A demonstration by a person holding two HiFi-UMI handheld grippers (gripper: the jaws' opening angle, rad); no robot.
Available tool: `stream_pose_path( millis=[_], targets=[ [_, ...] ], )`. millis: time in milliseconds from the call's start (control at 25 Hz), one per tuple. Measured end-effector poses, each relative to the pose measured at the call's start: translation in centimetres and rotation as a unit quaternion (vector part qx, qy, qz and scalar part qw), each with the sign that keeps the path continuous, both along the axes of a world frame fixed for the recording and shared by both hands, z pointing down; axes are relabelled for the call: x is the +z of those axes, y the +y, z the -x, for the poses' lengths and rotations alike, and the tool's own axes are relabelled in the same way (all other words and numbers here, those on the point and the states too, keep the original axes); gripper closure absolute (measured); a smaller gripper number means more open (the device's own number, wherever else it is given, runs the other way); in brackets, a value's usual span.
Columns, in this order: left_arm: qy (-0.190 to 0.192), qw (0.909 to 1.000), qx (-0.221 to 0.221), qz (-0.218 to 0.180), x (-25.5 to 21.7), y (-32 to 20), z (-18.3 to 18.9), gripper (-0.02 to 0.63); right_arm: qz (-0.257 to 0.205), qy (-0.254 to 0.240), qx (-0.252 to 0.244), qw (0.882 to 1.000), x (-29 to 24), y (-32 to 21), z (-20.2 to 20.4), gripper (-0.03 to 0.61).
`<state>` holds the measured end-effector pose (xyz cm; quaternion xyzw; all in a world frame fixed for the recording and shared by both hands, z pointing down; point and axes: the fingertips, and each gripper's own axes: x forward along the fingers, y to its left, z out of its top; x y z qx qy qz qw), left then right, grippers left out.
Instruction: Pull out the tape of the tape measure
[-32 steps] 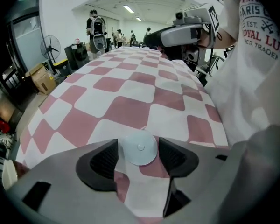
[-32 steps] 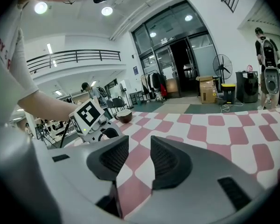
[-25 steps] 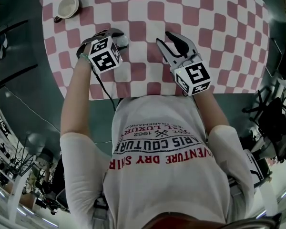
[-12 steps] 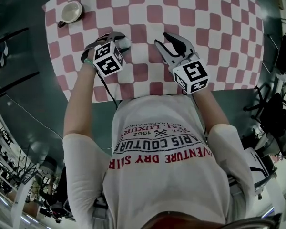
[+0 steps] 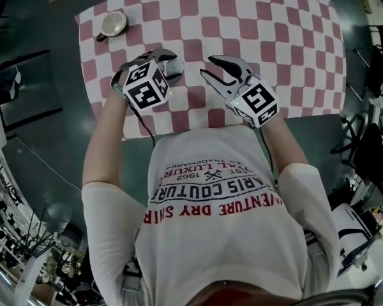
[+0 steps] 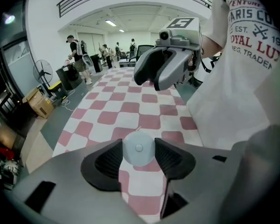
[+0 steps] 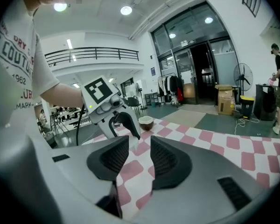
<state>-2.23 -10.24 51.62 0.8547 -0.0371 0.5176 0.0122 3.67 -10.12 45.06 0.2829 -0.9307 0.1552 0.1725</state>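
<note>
Your left hand-held gripper [image 6: 139, 143] is clamped on the round white tape measure [image 6: 138, 150], holding it above the checked counter [image 5: 274, 30]. Your right hand-held gripper [image 7: 140, 143] has its jaws apart with nothing between them, and it faces the disc from near by, so it is the free one. A thin sliver on the disc's far edge, possibly the tape's end, points toward it.

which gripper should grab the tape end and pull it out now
Right. The left gripper is clamped on the round white tape measure, so it is busy holding the case. The right gripper is open, empty and facing it.
</note>
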Motion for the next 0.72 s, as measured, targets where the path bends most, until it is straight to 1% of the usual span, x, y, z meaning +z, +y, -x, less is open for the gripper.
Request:
stream_pose_path(
  millis=[80, 200, 280, 440, 560, 640, 720],
  targets=[
    [0.006, 0.9999, 0.015, -0.003, -1.7, 0.5, -0.2, 0.380, -0.011, 0.003, -0.015, 1.000, -0.6, 0.9, 0.8, 0.419],
    [0.034, 0.9989, 0.030, -0.007, -5.1, 1.4, -1.0, 0.380, -0.022, -0.003, -0.041, 0.999, -1.7, 2.3, 1.9, 0.419],
    [0.043, 0.9983, 0.038, -0.011, -7.1, 1.7, -1.4, 0.380, -0.034, -0.004, -0.055, 0.998, -2.4, 2.9, 2.5, 0.419],
    [0.035, 0.9968, 0.069, -0.021, -8.9, 2.5, -1.4, 0.380, -0.049, 0.001, -0.059, 0.997, -3.4, 3.3, 2.6, 0.419],
    [0.035, 0.9950, 0.091, -0.020, -9.6, 3.5, -1.4, 0.380, -0.055, -0.002, -0.069, 0.996, -4.2, 3.5, 2.9, 0.421],
    [0.032, 0.9941, 0.102, -0.022, -9.8, 4.0, -1.4, 0.380, -0.057, -0.005, -0.083, 0.995, -4.6, 3.9, 3.3, 0.435],
    [0.026, 0.9930, 0.112, -0.025, -9.8, 4.3, -1.3, 0.380, -0.055, -0.006, -0.096, 0.994, -4.7, 4.4, 3.7, 0.466]
  ],
)
